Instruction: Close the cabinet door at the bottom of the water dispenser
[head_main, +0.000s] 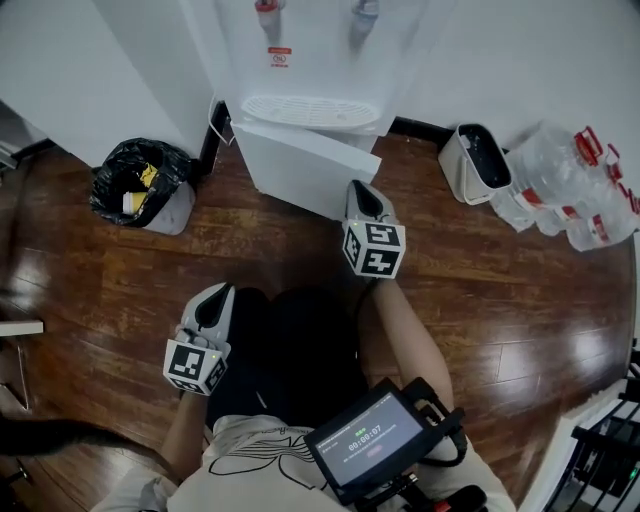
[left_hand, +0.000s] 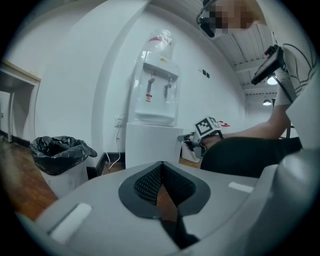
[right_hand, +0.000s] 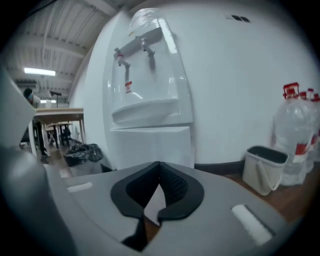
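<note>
At the tip of the right gripper (head_main: 366, 190), the two jaws are pressed together with nothing held in them. The left gripper (head_main: 220, 293) has its jaws pressed together too, and it holds nothing. Both grippers are low over a brown wood floor (head_main: 480, 300) that shines a bit. A white wall (head_main: 60, 60) runs behind everything.

The cabinet door (head_main: 300, 165) is white and sits at the bottom of the water dispenser (head_main: 310, 60). It sticks out from the dispenser at a slant, so it is still a little open. The right gripper is just beside the door's right edge. I cannot tell if it touches the door. The left gripper is well back from the door, down by the person's knee.

To the left of the dispenser stands a trash bin (head_main: 165, 212) with a black bag (head_main: 135, 175) in it. To the right is a small white bin (head_main: 478, 160), and past that some big clear water bottles (head_main: 570, 185) with red caps.

A red and white sticker (head_main: 279, 57) is on the dispenser under the red tap. Its words are too small to read. A screen (head_main: 365, 438) near the person's chest shows 00:00:07.
</note>
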